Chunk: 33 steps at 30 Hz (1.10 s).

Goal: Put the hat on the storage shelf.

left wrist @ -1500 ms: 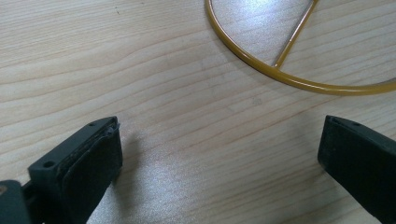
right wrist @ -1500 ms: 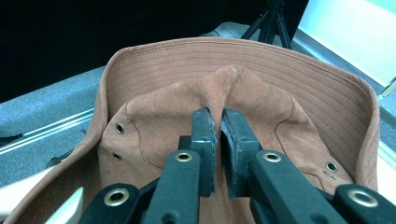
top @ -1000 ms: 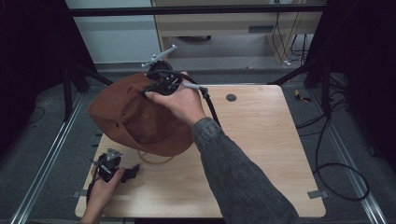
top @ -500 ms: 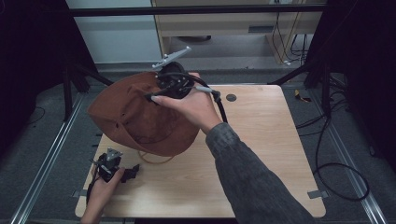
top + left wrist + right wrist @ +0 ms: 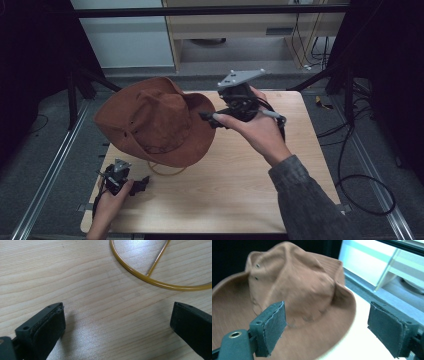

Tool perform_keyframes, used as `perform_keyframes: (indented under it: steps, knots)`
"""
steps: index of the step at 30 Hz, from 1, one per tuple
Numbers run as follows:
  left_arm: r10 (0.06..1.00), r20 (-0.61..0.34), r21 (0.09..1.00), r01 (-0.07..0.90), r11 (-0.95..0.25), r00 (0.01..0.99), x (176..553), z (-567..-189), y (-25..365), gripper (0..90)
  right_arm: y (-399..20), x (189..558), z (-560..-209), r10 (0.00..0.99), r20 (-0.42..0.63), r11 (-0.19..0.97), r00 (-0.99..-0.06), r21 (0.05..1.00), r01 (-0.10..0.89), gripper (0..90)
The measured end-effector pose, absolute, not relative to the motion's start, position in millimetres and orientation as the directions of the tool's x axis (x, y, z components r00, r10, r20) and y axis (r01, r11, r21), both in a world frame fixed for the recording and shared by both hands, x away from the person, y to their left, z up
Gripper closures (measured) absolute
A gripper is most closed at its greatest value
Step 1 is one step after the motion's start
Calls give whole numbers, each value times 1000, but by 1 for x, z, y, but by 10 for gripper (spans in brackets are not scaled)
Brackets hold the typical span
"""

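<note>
Hat (image 5: 160, 125) is set on the counter (image 5: 235, 180) at its far left, right gripper (image 5: 212, 119) just opened wide and empty beside the brim, left gripper (image 5: 137, 184) open, empty; withdrawal should be kept level, brim left unsnagged.

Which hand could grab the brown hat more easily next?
Probably the right. The right gripper hangs open just beside the brim of the brown suede cowboy hat, pointing at it. The left gripper rests open on the wooden table, near only the yellow cord.
</note>
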<state>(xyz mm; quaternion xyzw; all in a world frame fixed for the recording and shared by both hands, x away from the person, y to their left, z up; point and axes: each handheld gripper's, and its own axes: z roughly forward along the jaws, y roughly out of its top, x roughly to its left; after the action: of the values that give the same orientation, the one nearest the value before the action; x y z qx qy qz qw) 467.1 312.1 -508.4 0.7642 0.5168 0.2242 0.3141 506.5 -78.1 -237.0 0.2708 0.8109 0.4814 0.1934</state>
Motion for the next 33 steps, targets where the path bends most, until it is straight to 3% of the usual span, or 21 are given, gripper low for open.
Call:
perform_keyframes:
  steps: [7,13,25,33]
  knots:
    - [929,21,709,650,-274,369,467,-508,312,0,-125,491,-254,658,-52,392,-751,875,283,131]
    - [929,21,709,650,-275,369,467,-508,312,0,-157,480,-291,687,-45,408,-725,850,333,124]
    - [921,21,709,644,-288,389,468,-508,314,0,-182,473,-379,718,4,410,-696,805,428,132]
    - [921,19,711,643,-286,389,468,-508,314,0,-193,478,-415,738,27,397,-674,791,466,115]
